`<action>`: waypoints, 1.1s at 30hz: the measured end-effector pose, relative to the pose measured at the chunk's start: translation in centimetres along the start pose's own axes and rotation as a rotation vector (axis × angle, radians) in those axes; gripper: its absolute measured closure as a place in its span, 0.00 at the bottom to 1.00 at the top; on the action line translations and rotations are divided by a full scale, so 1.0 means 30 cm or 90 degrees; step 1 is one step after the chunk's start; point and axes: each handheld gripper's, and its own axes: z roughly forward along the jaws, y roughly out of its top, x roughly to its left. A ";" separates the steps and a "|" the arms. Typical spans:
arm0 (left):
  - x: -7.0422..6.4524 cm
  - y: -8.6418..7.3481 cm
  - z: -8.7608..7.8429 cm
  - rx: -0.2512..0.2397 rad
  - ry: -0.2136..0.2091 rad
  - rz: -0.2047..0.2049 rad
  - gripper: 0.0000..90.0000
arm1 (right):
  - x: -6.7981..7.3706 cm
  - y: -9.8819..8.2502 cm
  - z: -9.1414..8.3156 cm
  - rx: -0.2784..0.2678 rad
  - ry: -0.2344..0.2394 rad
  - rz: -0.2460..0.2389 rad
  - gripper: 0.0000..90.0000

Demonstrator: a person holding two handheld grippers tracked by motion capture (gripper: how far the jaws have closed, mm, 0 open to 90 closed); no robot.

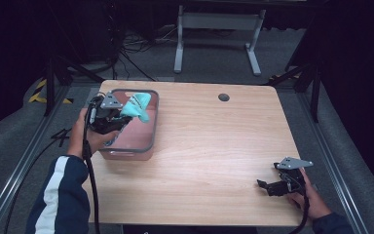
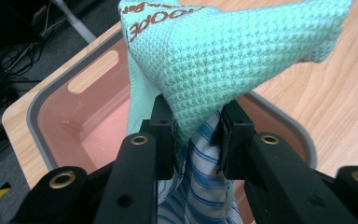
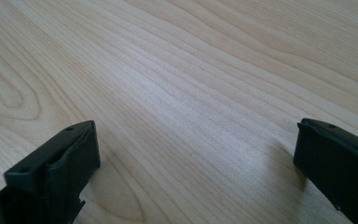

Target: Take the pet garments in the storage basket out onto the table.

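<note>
Left jaws: closed on a teal waffle-weave cloth [image 2: 233, 56], brown lettering seen at its edge; a blue-striped white fabric [image 2: 200, 186] is pinched with it.
Left gripper [image 1: 113, 117]: held above the pink bin [image 1: 148, 141], cloth lifted over the grey rim.
Bin: set at the worktop's [image 1: 214, 146] left edge, a handle slot seen in its far wall.
Right jaws: spread wide apart, nothing between them.
Right gripper [image 1: 272, 186]: rested low at the near right corner, well apart from the bin.

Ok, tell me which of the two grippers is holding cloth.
The left gripper, over the pink bin, pinches a teal cloth; the right gripper is open over bare table.
</note>
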 end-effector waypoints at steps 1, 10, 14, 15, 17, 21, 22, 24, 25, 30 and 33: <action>-0.006 0.005 -0.001 0.001 -0.002 0.004 0.80 | 0.000 0.000 0.000 0.000 0.000 0.000 0.01; -0.052 0.060 -0.011 -0.019 -0.018 0.031 0.80 | 0.000 -0.001 -0.001 0.000 0.000 -0.001 0.01; -0.077 0.086 -0.007 -0.026 -0.026 0.050 0.80 | 0.000 -0.001 -0.001 0.000 0.000 -0.001 0.01; -0.082 0.093 -0.006 -0.028 -0.026 0.052 0.80 | -0.001 -0.001 -0.001 0.000 0.000 -0.001 0.01; -0.092 0.108 0.000 -0.025 -0.028 0.065 0.80 | 0.000 -0.001 -0.001 0.000 0.000 -0.001 0.01; -0.115 0.136 0.010 -0.023 -0.034 0.082 0.80 | 0.000 -0.001 -0.001 0.000 -0.001 -0.001 0.01; -0.121 0.144 0.012 -0.026 -0.039 0.085 0.80 | 0.000 -0.001 -0.001 0.000 -0.001 -0.001 0.01; -0.127 0.149 0.014 -0.029 -0.038 0.090 0.80 | 0.000 -0.001 -0.001 0.000 -0.001 -0.001 0.01; -0.133 0.155 0.016 -0.027 -0.041 0.093 0.80 | 0.000 -0.001 -0.001 0.000 -0.001 -0.001 0.01; -0.170 0.184 0.037 -0.025 -0.053 0.113 0.80 | 0.000 -0.001 -0.001 0.000 -0.001 -0.001 0.01; -0.182 0.201 0.047 -0.024 -0.062 0.126 0.80 | 0.000 -0.001 -0.001 0.000 -0.001 -0.001 0.01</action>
